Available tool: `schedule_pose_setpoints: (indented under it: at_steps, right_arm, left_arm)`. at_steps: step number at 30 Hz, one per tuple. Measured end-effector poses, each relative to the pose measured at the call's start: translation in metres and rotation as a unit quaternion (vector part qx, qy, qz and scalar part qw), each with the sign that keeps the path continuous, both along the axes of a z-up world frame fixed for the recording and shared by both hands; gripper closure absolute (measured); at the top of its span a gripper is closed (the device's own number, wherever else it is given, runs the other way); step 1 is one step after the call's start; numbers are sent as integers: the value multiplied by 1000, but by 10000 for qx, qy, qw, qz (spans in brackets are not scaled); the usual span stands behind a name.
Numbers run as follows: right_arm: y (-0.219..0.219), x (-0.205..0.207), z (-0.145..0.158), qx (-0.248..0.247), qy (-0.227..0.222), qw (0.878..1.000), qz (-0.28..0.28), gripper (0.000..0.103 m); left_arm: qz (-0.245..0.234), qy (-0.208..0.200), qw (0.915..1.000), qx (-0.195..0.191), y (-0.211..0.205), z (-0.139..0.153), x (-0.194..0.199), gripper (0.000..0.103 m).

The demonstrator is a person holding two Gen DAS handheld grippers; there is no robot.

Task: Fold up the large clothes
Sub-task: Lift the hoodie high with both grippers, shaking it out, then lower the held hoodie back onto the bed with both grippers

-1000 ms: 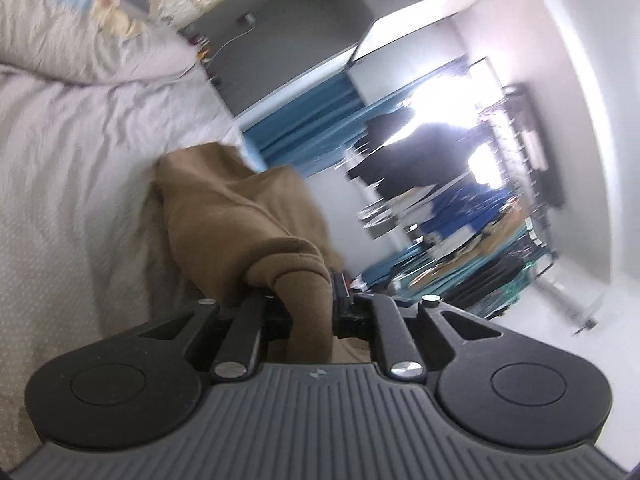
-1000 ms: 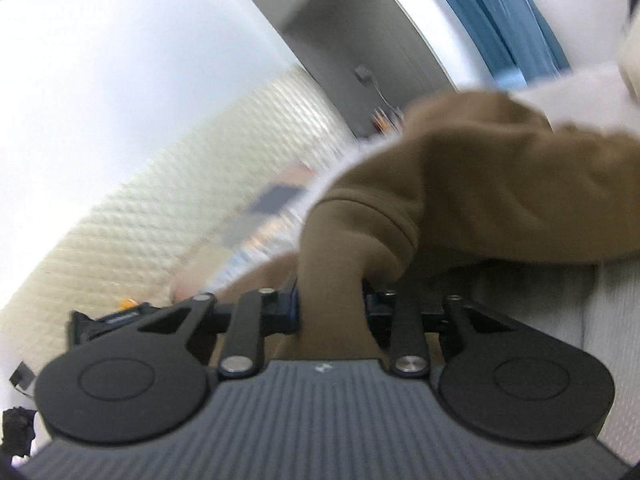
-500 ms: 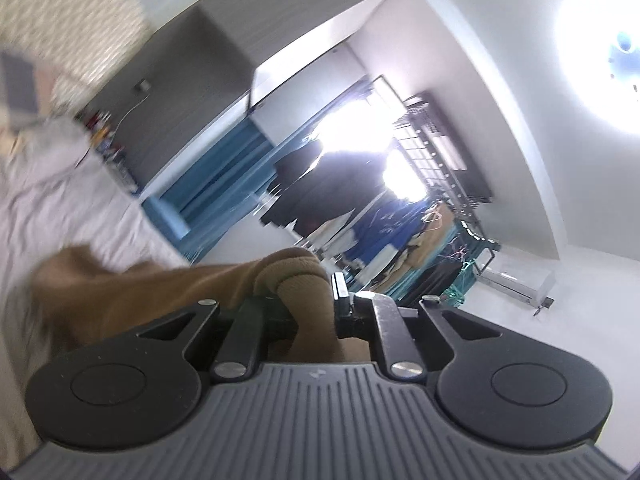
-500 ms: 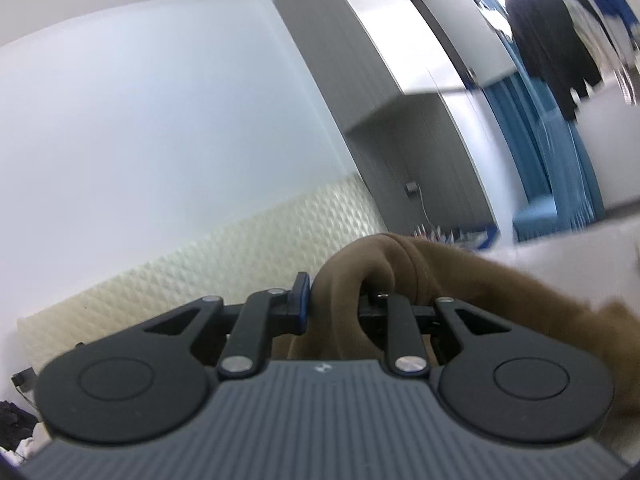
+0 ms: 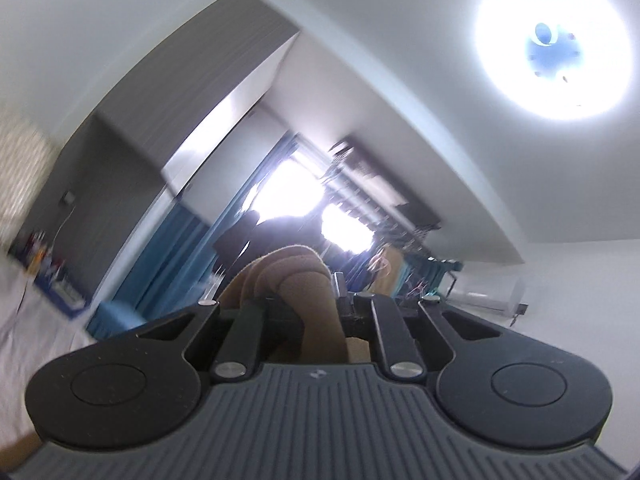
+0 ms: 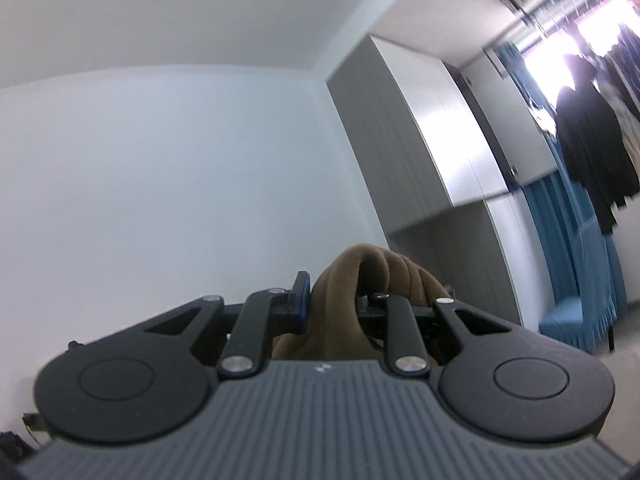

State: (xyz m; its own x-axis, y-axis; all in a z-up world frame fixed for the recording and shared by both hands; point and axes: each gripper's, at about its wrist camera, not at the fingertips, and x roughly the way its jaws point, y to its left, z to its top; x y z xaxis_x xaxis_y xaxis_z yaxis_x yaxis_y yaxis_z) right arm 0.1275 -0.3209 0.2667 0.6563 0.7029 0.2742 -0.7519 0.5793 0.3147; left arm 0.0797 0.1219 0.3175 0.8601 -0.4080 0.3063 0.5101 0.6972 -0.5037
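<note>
- While both grippers point slightly upward, the left gripper (image 5: 308, 300) has its jaws clamped on a bunched fold of the brown garment (image 5: 298, 276), which rises in a hump between them and falls away over the front, out of sight.
- Seen from the right wrist, the right gripper (image 6: 334, 304) pinches another rolled bunch of the same brown garment (image 6: 360, 276); its jaws are closed on the cloth, with a blue pad (image 6: 302, 296) pressed against the fabric's left side.
- Low at the left edge of the left wrist view, a strip of pale bed sheet (image 5: 36, 332) shows, blurred.
- Beyond the sheet, blue curtains (image 5: 168, 264) hang beside a grey wardrobe (image 5: 132, 120), and small items on a ledge at the far left are too smeared to name.
- Further back, a bright window (image 5: 292, 192) glares behind a rack of hanging clothes (image 5: 400, 256), mostly blurred.
- High on the ceiling, a round lamp (image 5: 554, 46) glows white.
- From the right wrist, a plain white wall (image 6: 160, 180) fills the left, the grey wardrobe (image 6: 408, 152) stands in the middle, and a dark garment (image 6: 588, 148) hangs before the blue curtains (image 6: 576, 256) at the right.
</note>
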Motion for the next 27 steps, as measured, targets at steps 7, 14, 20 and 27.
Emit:
schedule_pose_setpoints:
  at_steps: [7, 14, 20, 27]
  right_arm:
    - [-5, -8, 64, 227, -553, 9982, -13, 82]
    - [13, 71, 18, -267, 232, 9985, -412, 82]
    - [37, 192, -100, -814, 1348, 9847, -746, 82]
    - [65, 351, -241, -1066, 2116, 9654, -1091, 82]
  left_arm:
    - [7, -626, 9980, 104, -5, 83, -15, 88]
    - [340, 679, 9969, 204, 1, 8, 105, 88]
    - [488, 1678, 9843, 246, 13, -123, 241, 88]
    - [721, 2578, 9629, 347, 20, -279, 436, 88]
